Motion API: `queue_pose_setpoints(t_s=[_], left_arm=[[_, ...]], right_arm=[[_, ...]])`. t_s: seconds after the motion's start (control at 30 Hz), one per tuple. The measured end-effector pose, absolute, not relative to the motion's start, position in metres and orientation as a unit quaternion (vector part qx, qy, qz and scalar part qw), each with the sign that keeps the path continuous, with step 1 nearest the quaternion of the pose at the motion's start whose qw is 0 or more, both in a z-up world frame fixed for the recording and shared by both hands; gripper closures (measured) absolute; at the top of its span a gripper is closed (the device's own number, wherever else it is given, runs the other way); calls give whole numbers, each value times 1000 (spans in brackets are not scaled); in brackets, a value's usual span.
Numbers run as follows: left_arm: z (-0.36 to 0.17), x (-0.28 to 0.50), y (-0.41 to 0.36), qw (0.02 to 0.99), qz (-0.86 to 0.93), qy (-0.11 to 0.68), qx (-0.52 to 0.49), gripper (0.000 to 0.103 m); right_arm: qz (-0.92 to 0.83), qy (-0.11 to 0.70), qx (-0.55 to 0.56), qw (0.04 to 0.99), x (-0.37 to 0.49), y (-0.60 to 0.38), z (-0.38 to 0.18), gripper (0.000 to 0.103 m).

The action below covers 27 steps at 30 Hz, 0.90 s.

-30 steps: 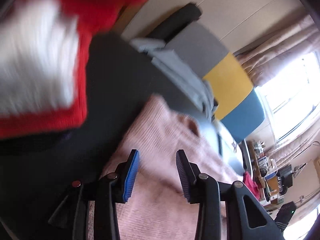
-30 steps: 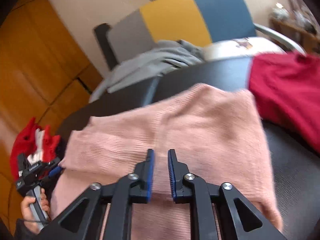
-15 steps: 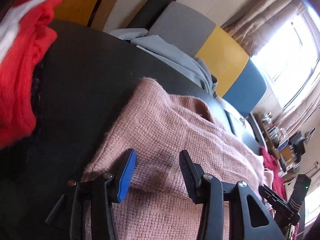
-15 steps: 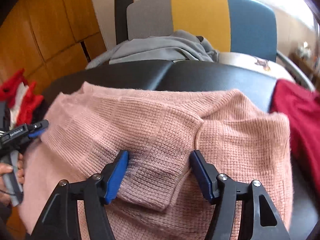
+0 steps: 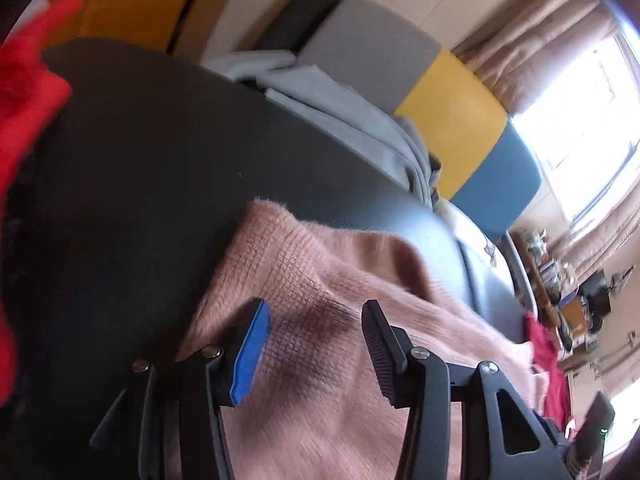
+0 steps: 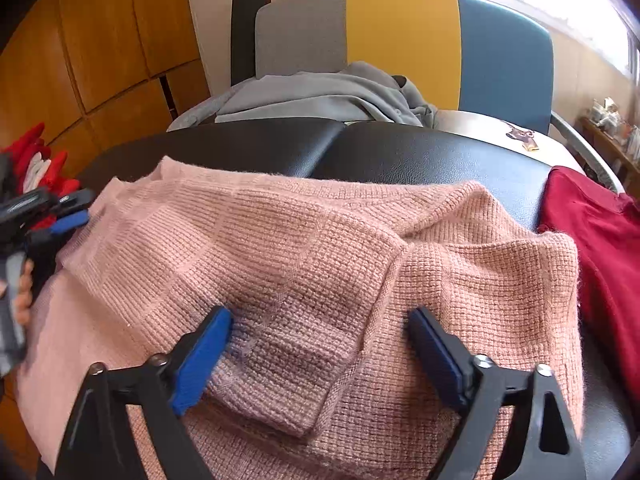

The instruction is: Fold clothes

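A pink knitted sweater (image 6: 304, 248) lies on the black padded surface (image 6: 400, 156), with one sleeve folded across its body. My right gripper (image 6: 320, 334) is open wide just above the folded sleeve's cuff end. My left gripper (image 5: 316, 332) is open over the sweater's (image 5: 320, 280) left edge, holding nothing. It also shows at the left edge of the right wrist view (image 6: 60, 216), with the hand on it.
A red and white garment (image 5: 24, 120) lies at the left end of the surface. A dark red garment (image 6: 600, 240) lies to the right of the sweater. Grey clothing (image 6: 320, 96) is piled on a grey, yellow and blue chair (image 6: 400, 36) behind.
My right gripper has opened from nearly shut to wide and come low over the folded sleeve. My left gripper has swung from the red garment down onto the sweater's left edge, staying open.
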<state>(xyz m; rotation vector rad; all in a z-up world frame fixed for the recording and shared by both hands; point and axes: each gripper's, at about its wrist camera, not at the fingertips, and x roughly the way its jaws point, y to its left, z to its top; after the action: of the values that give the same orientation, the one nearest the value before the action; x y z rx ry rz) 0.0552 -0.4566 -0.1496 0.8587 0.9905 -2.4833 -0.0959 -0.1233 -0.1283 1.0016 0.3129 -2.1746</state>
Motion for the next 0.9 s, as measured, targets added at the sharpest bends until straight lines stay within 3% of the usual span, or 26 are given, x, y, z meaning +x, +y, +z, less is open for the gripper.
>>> queue_pose_setpoints(t_s=[0.27, 0.43, 0.63, 0.9], left_arm=[[-155, 50, -479, 131, -867, 394, 277, 61], [-137, 84, -481, 98, -846, 438, 289, 52], [-111, 178, -449, 130, -877, 360, 292, 50], [-134, 237, -367, 157, -871, 332, 326, 49]], right_arm=[[-844, 130, 390, 345, -97, -127, -132, 0], [-841, 126, 395, 347, -111, -132, -131, 0], [-841, 124, 395, 349, -123, -141, -127, 0], [-844, 123, 395, 340, -120, -149, -125, 0]])
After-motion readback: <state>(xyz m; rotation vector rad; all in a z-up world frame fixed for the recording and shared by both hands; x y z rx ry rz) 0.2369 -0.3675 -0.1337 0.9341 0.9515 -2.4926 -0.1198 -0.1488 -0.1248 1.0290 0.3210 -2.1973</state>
